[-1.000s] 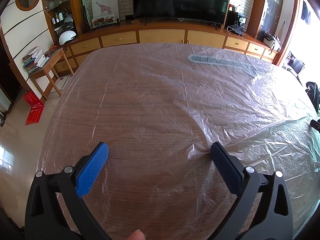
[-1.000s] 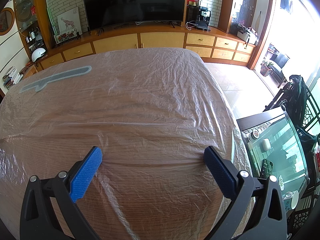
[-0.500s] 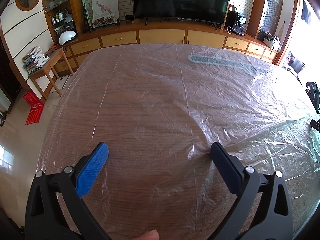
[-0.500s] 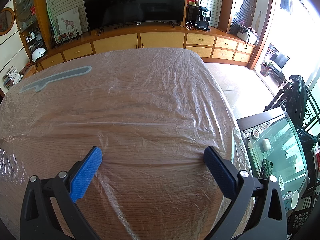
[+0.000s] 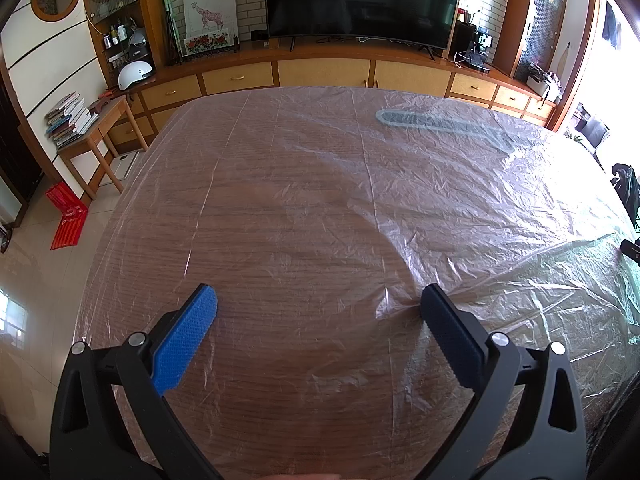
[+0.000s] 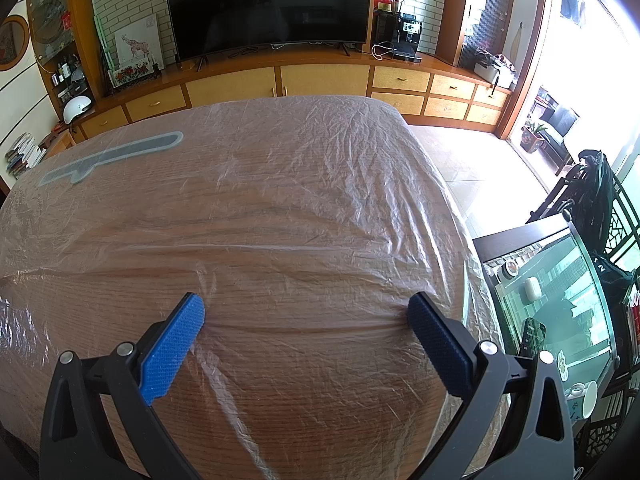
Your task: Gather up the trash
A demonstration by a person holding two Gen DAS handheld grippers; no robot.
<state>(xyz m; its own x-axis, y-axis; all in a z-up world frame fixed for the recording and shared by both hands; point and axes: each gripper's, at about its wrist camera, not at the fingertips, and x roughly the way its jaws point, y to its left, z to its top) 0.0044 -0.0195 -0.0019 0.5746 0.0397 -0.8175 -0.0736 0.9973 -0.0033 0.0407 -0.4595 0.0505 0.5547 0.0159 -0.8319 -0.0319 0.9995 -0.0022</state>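
A wooden table (image 5: 304, 240) is covered by a thin, wrinkled clear plastic sheet (image 5: 460, 200), which also shows in the right wrist view (image 6: 304, 184). A long grey-blue printed strip (image 5: 440, 126) lies on the sheet's far side and also shows in the right wrist view (image 6: 116, 156). My left gripper (image 5: 318, 304) is open, its blue pads resting on the sheet near the front edge. My right gripper (image 6: 306, 312) is open too, tips touching the sheet near the table's right end. Neither holds anything.
A low wooden cabinet with a large TV (image 5: 360, 0) runs along the far wall. A side table with books (image 5: 76, 120) stands left. A glass tank (image 6: 560, 300) and a chair with a dark bag (image 6: 596, 200) stand right of the table.
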